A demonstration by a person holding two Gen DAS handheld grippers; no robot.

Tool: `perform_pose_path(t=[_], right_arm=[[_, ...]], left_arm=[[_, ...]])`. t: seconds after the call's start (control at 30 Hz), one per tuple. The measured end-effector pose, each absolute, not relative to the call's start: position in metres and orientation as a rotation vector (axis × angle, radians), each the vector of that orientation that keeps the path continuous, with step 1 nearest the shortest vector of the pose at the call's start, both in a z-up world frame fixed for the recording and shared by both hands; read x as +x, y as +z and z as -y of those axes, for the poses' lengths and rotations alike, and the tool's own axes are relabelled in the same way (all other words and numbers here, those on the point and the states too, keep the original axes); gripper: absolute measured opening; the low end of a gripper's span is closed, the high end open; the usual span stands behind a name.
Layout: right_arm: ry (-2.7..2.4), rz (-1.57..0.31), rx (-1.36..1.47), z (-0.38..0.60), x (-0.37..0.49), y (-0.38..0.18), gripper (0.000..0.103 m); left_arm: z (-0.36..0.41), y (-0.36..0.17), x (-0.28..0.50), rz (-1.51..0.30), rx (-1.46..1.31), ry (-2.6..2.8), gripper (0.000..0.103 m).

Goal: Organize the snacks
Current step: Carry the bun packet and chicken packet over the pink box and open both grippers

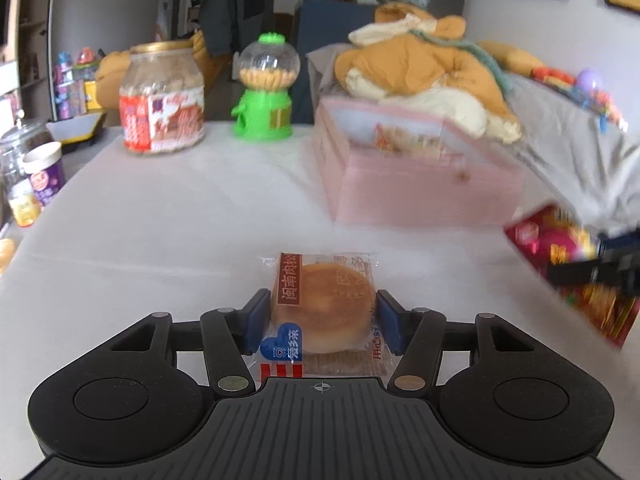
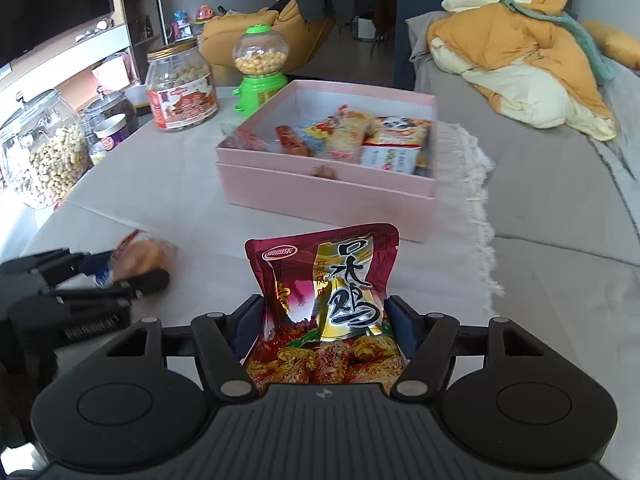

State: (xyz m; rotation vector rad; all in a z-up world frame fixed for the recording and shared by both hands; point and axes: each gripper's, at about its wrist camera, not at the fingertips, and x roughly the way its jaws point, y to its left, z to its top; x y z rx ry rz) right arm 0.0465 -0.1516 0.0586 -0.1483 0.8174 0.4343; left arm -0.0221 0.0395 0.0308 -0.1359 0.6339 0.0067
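Light: soft, even daylight, shadows faint.
Blur: pink box (image 1: 416, 168) and red packet (image 1: 568, 272) smeared at the left view's right edge.
Distortion: fisheye bending at the edges.

snack packets (image 2: 352, 140) in box (image 2: 320, 192), jar (image 2: 182, 86) left

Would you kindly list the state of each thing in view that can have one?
left gripper: jaws closed on the wrapped cake.
wrapped cake: sealed, gripped.
right gripper: jaws closed on the red snack pouch.
red snack pouch: sealed, upright, gripped.
pink box: open, holding several snacks.
labelled jar: lid on, partly full.
green dispenser: upright, globe partly full.
peanut jar: lid on, mostly full.
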Motion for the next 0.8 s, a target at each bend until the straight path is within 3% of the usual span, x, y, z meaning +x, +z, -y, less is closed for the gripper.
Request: perform_pose_path(t=[0.33,0.47,0.67,0.8], right_arm=[[0.409,-0.811,-0.060,0.180,0.058,0.059,0.067],[0.407,-0.835,-0.041,0.179,0.063,0.052,0.067],[0.413,-0.831,-0.052,0.182,0.060,0.047,0.067],[0.402,-0.747,-0.076,0.181,0.060,0.072,0.067]], left_arm=[[-0.029,0.129,0.081,-0.423,-0.192,-0.163,0.065],[-0.011,0.098,0.149,-0.675,-0.074,-0.164,0.060],[-0.047,0.092,0.124,-0.559,-0.292,-0.120,0.060],[-0.070,0.102,0.082,-0.521,-0.338,-0.096,0.060]])
